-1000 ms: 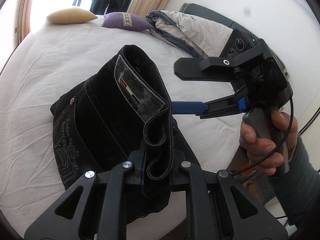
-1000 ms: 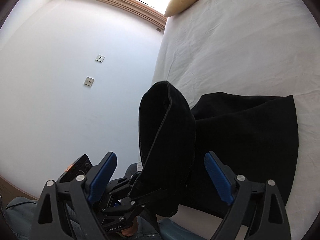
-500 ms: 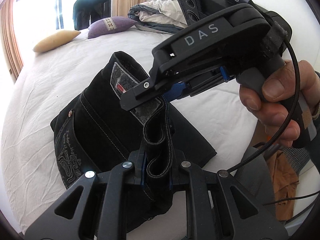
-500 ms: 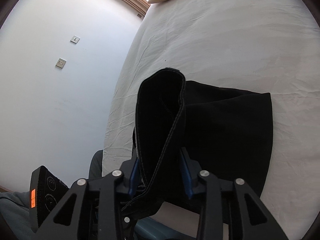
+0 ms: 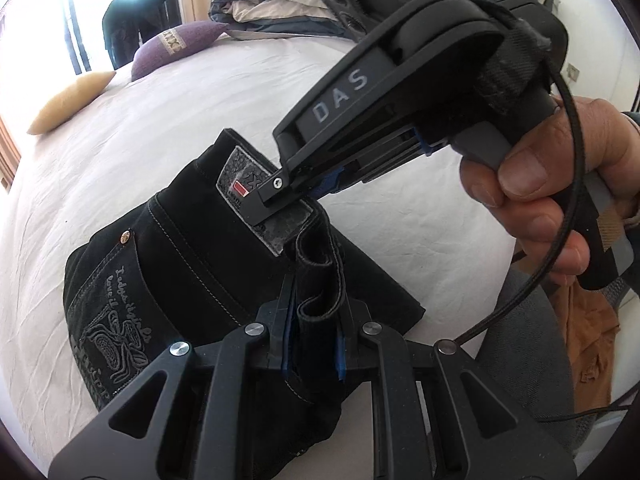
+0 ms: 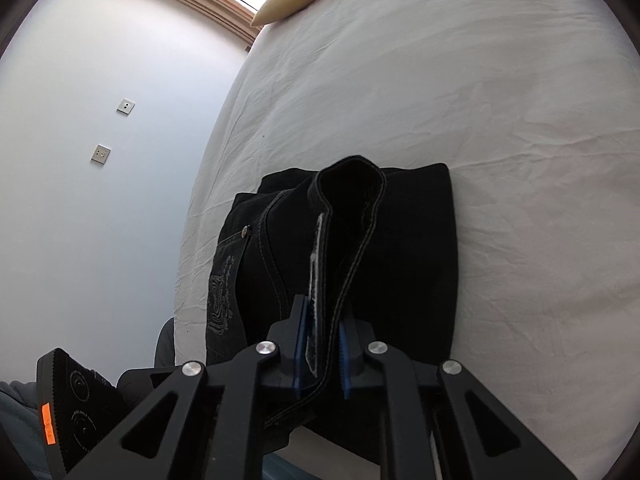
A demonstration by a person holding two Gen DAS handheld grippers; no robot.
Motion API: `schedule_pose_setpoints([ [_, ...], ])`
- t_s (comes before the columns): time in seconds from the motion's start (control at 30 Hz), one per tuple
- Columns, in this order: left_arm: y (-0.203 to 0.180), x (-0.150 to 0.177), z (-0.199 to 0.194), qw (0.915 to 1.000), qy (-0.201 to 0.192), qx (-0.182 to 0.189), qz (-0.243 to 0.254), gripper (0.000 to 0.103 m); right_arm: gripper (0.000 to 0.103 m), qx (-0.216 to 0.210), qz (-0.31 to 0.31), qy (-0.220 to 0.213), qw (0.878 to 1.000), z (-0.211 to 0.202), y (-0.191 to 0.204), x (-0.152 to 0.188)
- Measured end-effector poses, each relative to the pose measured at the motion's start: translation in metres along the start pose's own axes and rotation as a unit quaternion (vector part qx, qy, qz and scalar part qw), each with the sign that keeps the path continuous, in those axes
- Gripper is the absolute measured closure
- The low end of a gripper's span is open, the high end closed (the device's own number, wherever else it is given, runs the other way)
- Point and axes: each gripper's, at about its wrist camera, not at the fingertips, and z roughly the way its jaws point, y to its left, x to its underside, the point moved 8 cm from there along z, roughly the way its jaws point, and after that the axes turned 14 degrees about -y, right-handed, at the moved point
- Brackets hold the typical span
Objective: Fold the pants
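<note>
White sheet (image 5: 168,128), lightly creased, covers the bed you are working on, and the black pants (image 5: 192,264) lie folded near its close edge with the waistband lifted off the pile. Your left gripper (image 5: 312,344) is clamped on a bunched fold of that waistband. Your right gripper (image 6: 320,356) has its jaws closing on the waistband, the blue pads already pressing the fabric from both sides.

From the left wrist you see your right hand (image 5: 560,184) around the grey handle, a purple cushion (image 5: 180,46) and a tan cushion (image 5: 72,100) at the far end of the bed, a heap of bedding (image 5: 272,4) behind them, and a bright window with curtains. The leather patch (image 5: 264,208) and embroidered pocket (image 5: 116,320) also show plainly here.

From the right wrist you get the pale wall (image 6: 100,140) with two small plates (image 6: 100,154), a wooden sill, and the flat far half of the pants.
</note>
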Motion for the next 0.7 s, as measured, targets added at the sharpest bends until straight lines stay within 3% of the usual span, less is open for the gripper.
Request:
schedule_pose_setpoints([
  [0.1, -0.01, 0.007, 0.02, 0.9997, 0.014, -0.005, 0.019, 0.089, 0.089, -0.01, 0.03, 0.003, 0.999, 0.012, -0.019, -0.001],
  [0.4, -0.014, 0.019, 0.054, 0.9997, 0.022, 0.005, -0.005, 0.089, 0.089, -0.019, 0.036, -0.002, 0.999, 0.018, -0.038, -0.003],
  [0.7, -0.007, 0.023, 0.052, 0.9988, 0.018, 0.025, -0.04, 0.085, 0.087, -0.039, 0.053, -0.016, 0.998, 0.023, -0.038, 0.005],
])
